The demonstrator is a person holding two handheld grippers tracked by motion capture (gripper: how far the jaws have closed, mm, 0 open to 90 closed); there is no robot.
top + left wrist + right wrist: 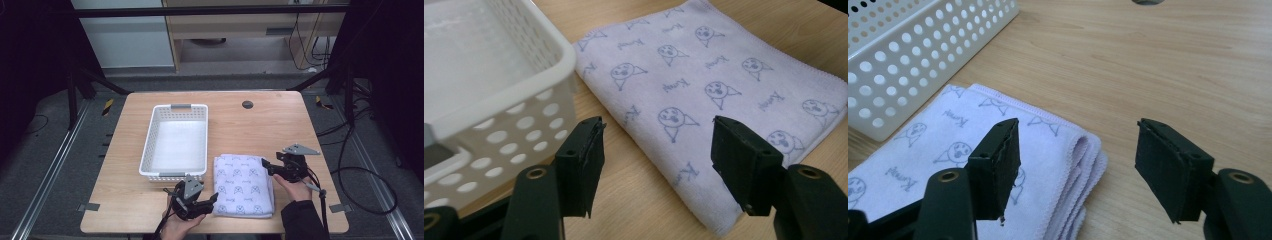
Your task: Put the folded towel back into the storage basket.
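A folded towel (244, 185), pale lilac with small printed faces, lay flat on the wooden table (270, 125) near the person's edge, just to the right of a white perforated basket (148, 145) whose near corner sat close beside the towel's upper left corner; the two looked almost touching from above, though I could not tell for certain. The left gripper (212, 199) hovered at the towel's near left corner, held in a hand (176, 226) coming in from the bottom; its jaws stood wide apart with nothing between them, and in the left gripper view they framed the towel's near edge, with the basket's wall at the left. The right gripper (265, 164) sat at the towel's far right corner, held by a hand (296, 189) in a dark sleeve; its jaws were likewise spread and gripping nothing; in the right gripper view the left one hung over the stacked folds at the corner and the right one over bare wood; a small dark round hole (247, 104) marked the table farther back.
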